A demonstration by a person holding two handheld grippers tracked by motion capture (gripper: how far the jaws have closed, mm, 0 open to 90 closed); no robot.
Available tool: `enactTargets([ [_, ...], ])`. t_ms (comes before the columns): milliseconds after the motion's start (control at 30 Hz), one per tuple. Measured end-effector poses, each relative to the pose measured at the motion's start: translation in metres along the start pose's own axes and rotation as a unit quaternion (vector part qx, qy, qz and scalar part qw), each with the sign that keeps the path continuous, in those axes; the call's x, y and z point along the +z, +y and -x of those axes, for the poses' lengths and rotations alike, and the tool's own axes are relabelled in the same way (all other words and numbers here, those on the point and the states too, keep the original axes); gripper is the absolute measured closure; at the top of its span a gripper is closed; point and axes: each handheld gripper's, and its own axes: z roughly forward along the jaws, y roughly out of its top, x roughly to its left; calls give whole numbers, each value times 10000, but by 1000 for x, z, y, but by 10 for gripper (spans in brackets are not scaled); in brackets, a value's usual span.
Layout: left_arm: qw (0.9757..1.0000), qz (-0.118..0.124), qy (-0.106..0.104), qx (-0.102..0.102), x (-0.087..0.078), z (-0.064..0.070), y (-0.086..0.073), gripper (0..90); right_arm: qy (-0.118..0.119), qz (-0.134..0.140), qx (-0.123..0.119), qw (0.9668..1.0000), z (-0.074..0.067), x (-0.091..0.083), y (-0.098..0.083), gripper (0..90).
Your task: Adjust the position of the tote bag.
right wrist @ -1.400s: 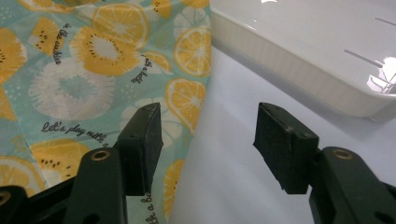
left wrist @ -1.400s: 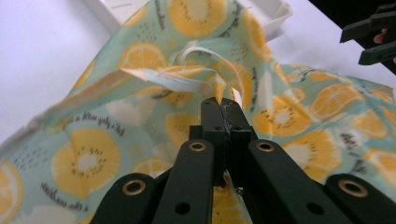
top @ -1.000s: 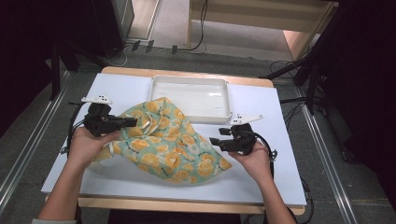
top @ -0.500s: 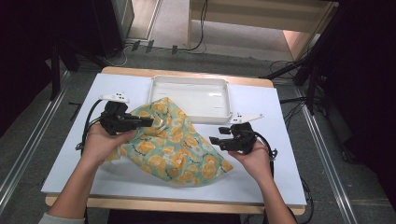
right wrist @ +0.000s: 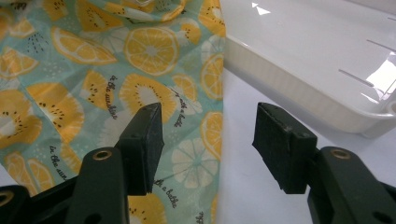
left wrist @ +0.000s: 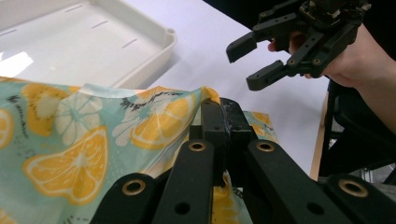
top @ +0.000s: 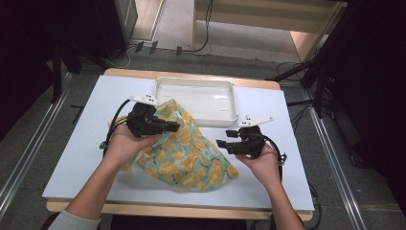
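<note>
A shallow white plastic tray with a raised rim stands at the far side of the white table top, and it has nothing inside. Its near rim is just beside the far edge of the cloth, and in the left gripper view the tray corner lies close behind the lifted fabric. Black cables run from the left gripper over the table. Between the two grippers there is only cloth and bare table, nothing blocks the way.

The left gripper is clenched on a fold of the cloth: in the left gripper view its two jaws stand pressed together, and the fabric comes out on both sides of them and hangs below. The gripper holds this fold raised above the table. The right gripper is released, its jaws stand wide apart with nothing between them. It hovers just beside the right edge of the cloth and, in the right gripper view, one black pad is over the fabric and the other over bare table.

The thin mint-green cloth with orange and lemon slices printed on it lies in the middle of the table. Its far left part is pulled up into a ridge at the left gripper, and the rest spreads flat, with soft wrinkles, toward the near right corner.
</note>
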Motion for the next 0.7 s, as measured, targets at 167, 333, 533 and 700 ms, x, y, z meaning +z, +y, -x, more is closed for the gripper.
enactTargets([
  [167, 9999, -40, -124, 83, 12, 7, 6, 900, -27, 3, -15, 10000, 0, -2, -1, 434],
  [333, 9993, -128, -270, 220, 28, 16, 15, 900, -84, 12, 5, 10000, 2, -6, -4, 434],
  [533, 9985, -193, -446, 265, 48, 24, 21, 900, -158, 34, 36, 9999, 5, -12, -7, 433],
  [700, 9973, -286, -575, 348, 63, 31, 26, 900, -210, 56, 73, 9997, 8, -16, -10, 433],
])
